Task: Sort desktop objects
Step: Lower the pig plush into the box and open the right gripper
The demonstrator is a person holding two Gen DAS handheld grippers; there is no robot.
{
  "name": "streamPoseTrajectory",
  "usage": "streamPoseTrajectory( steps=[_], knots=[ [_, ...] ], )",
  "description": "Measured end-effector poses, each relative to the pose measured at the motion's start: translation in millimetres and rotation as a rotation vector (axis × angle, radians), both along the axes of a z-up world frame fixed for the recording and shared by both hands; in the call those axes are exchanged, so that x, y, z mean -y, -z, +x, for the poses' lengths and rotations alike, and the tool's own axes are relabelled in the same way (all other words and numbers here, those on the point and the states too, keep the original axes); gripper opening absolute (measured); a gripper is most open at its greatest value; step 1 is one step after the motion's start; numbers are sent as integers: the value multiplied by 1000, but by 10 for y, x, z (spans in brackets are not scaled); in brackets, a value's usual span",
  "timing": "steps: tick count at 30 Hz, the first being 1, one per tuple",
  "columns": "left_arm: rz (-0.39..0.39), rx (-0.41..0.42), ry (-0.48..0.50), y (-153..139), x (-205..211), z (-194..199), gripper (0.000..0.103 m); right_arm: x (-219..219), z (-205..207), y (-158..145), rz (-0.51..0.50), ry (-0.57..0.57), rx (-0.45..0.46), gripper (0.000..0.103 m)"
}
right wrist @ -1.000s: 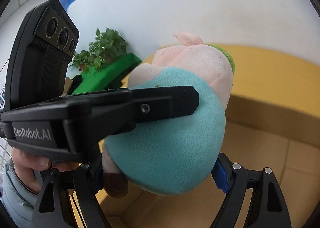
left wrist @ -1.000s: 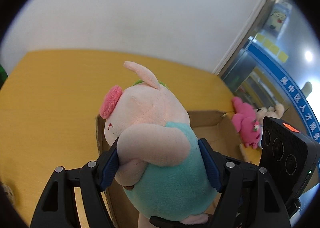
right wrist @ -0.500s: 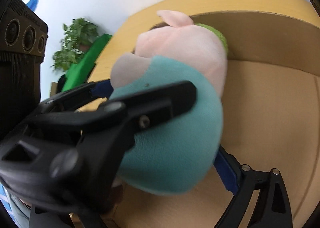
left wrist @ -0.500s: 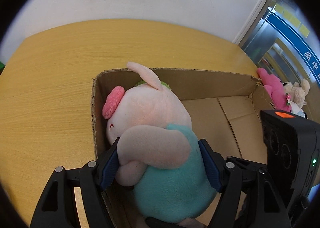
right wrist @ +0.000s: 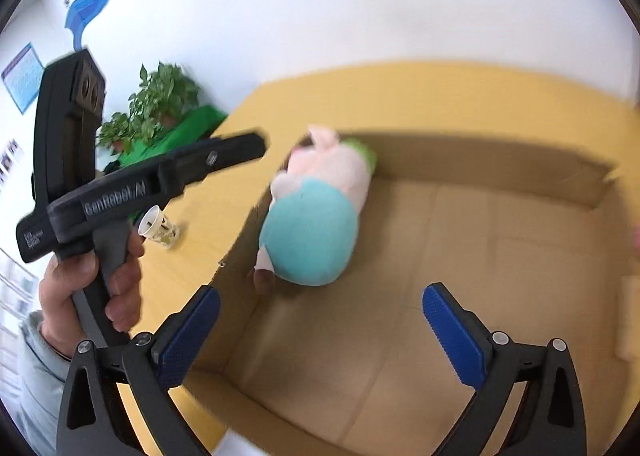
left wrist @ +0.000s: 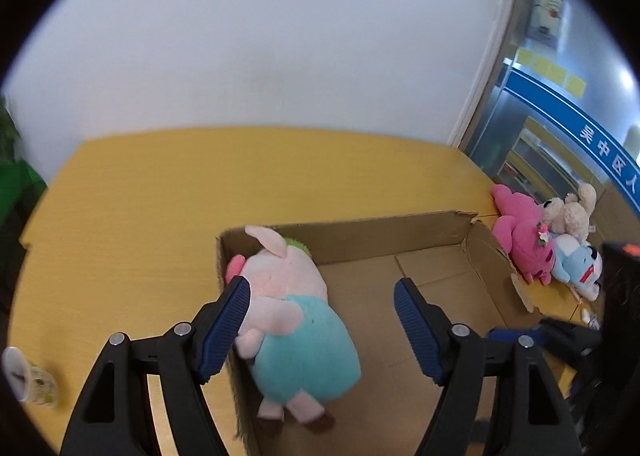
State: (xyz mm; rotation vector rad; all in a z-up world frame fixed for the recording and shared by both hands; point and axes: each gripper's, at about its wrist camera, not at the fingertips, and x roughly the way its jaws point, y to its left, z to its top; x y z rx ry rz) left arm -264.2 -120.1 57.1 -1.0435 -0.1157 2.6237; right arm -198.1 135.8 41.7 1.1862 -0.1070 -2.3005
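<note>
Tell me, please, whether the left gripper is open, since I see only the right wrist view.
Observer: Yes, the left gripper is open; the pig plush lies inside the cardboard box, against its left wall.
Operator: Does a pad touch it?
Observer: One pad sits right by its arm, contact unclear; the other stands well apart.
Operator: Are other toys waiting?
Observer: Yes: a pink plush, a cream plush and a blue plush lie on the table beyond the box's right wall.
</note>
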Motion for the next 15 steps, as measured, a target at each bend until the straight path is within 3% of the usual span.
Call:
streamPoseTrajectory(
  steps=[2, 4, 5, 6, 10, 15],
  knots=[
    [-19, -57, -17, -182, -41, 332, 75, 143, 180, -211, 31, 19, -85, 103],
    [-10, -96, -36, -329, -105, 666, 77, -97, 611, -454, 56, 35, -169, 103],
    [-15, -115, -53, -380, -146, 826, 79, 110, 582, -524, 69, 45, -192, 103],
    [-27, -141, -69, -426, -209, 1029, 79, 26, 759, -563, 93, 65, -227, 103],
    [-27, -221, -107, -483, -458, 1743, 81, -21, 1178, -435, 116, 94, -250, 103],
    [-49, -271, -122, -456, -730, 2382, 81, -29, 1596, -564, 180, 124, -322, 103]
  ],
)
